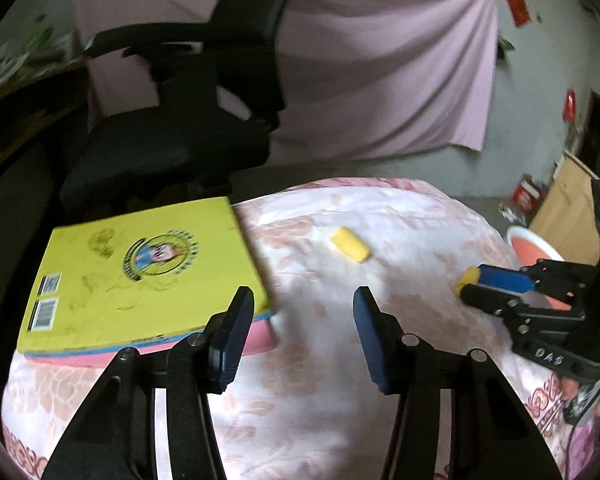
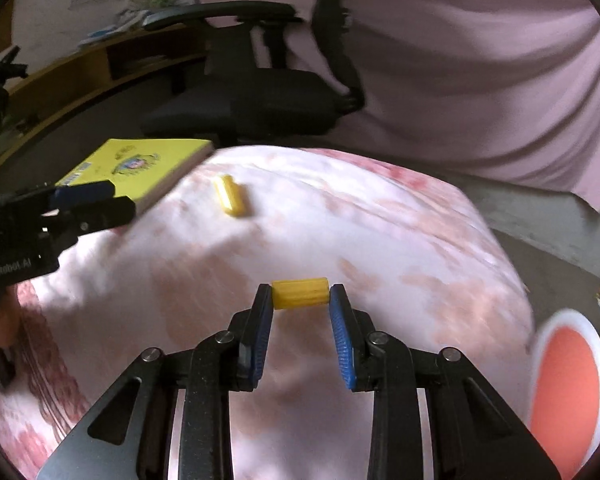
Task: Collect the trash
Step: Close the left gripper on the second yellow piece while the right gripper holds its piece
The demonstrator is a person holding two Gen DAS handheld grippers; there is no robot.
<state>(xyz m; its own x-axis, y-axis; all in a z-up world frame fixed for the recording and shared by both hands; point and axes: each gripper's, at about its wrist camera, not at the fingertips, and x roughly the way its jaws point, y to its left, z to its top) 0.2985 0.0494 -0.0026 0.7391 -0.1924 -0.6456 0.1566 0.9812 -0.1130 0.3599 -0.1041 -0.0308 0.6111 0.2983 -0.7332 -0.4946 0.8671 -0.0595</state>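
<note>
Right hand-held gripper (image 2: 300, 294): blue ribbed pads clamped on the ends of a short yellow ribbed plastic piece (image 2: 300, 293), held just above the pink floral bed cover (image 2: 400, 240). Left hand-held gripper (image 1: 304, 300): jaws apart, nothing between them. Second yellow piece (image 1: 350, 244) lies on the cover, beside a yellow softcover book (image 1: 140, 272). Orange-lined white bin (image 2: 566, 392) stands beside the bed.
</note>
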